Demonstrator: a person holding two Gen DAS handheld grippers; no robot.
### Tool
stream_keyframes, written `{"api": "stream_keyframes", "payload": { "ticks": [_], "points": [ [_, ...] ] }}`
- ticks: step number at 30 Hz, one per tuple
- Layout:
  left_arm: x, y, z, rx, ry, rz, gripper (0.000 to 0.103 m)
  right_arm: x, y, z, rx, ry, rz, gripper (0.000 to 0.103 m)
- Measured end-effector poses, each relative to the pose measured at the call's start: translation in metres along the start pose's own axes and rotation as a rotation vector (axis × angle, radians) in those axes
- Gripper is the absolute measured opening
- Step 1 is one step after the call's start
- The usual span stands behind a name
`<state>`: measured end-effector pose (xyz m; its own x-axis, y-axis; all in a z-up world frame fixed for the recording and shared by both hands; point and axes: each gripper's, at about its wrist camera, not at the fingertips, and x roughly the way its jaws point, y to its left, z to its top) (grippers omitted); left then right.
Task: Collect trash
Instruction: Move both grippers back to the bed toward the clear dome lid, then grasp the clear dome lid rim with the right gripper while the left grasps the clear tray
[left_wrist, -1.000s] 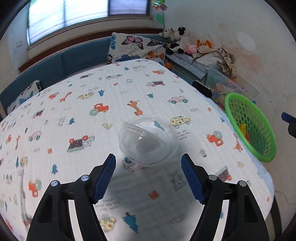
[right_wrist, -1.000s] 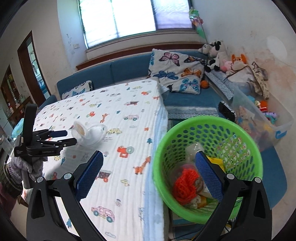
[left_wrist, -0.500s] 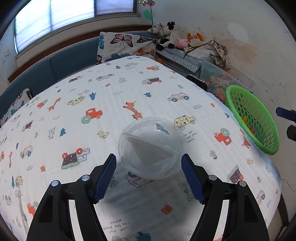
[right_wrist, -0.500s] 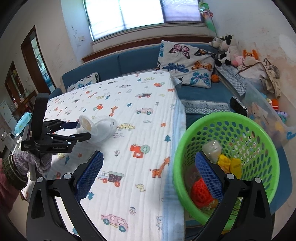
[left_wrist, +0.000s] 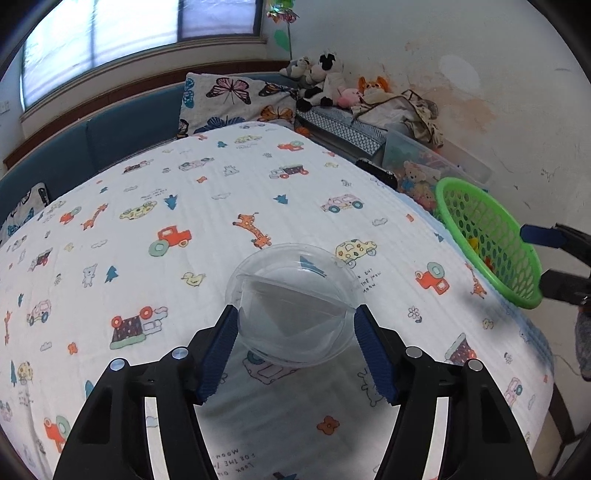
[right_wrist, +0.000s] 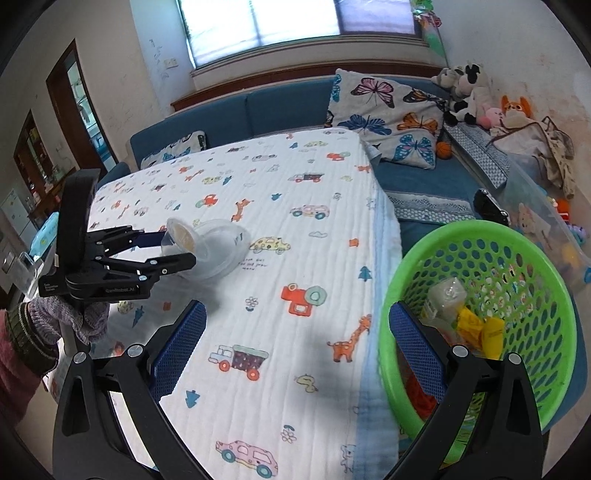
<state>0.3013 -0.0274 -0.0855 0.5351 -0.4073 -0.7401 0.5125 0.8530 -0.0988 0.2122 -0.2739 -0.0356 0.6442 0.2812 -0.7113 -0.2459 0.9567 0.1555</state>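
Observation:
A clear plastic container (left_wrist: 295, 306) with a hinged lid lies on its side on the table's patterned cloth (left_wrist: 207, 206). My left gripper (left_wrist: 295, 347) is open, its blue pads on either side of the container's near end; it also shows in the right wrist view (right_wrist: 173, 247), with the container (right_wrist: 214, 254) between its fingers. My right gripper (right_wrist: 295, 347) is open and empty, at the table's right edge beside the green basket (right_wrist: 480, 236), which holds several pieces of trash. The basket also shows in the left wrist view (left_wrist: 491, 236).
A blue sofa (right_wrist: 280, 107) with butterfly cushions (right_wrist: 384, 114) runs behind the table. Stuffed toys (right_wrist: 469, 92) and a clear storage box (right_wrist: 546, 221) stand on the right by the wall. The table edge (right_wrist: 384, 266) drops off next to the basket.
My left gripper has moved forward until its open fingers bracket the container. My right gripper has drifted left, away from over the basket toward the table edge.

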Motion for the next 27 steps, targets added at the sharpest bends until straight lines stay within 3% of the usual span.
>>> {"api": "stream_keyframes", "payload": {
  "ticks": [9,27],
  "points": [
    [-0.034,0.018,-0.006,-0.069,-0.049,0.036,0.062,0.029,0.019,0.006,-0.036,0.033,0.021,0.098],
    [-0.092,0.065,-0.039,-0.211,-0.102,0.120,0.062,0.125,0.097,0.035,-0.196,0.132,0.064,0.098]
  ]
}}
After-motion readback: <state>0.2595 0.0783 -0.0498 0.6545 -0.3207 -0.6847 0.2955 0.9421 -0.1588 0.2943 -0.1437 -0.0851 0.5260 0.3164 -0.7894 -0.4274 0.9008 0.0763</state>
